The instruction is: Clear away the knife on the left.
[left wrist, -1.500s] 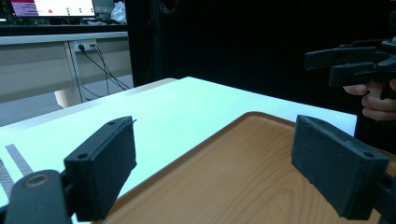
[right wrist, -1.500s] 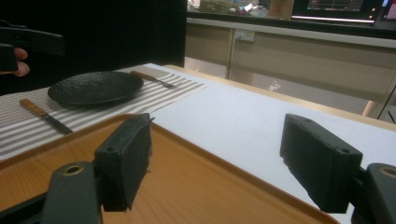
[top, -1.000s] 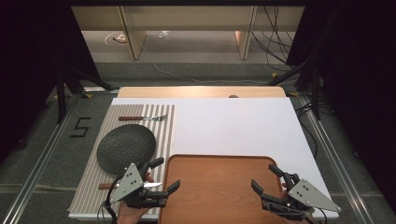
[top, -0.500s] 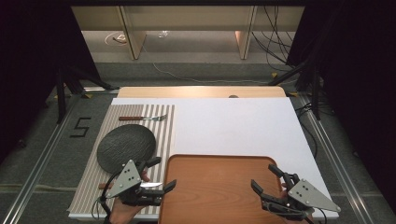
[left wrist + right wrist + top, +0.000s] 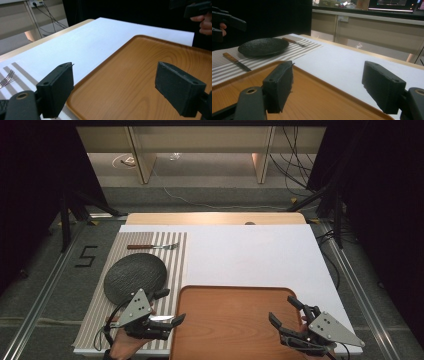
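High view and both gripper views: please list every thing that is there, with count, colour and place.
Brown wooden tray: one, near edge of table, between the grippers.
Dark round textured plate: one, on the placemat.
Grey-and-white striped placemat: one, table's left side.
Wooden-handled metal fork: one, beyond the plate.
Wooden-handled knife: one, on the placemat beside the tray.
White table cover: one, over the pale wooden table.
Left gripper: black, open, at the tray's left edge.
Right gripper: black, open, over the tray's right part.

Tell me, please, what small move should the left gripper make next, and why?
Probably the left gripper should turn toward the knife on the striped mat and lower over it. Its jaws stand open, holding nothing, over the wooden tray's left edge; the knife lies just beside that edge, near the plate.
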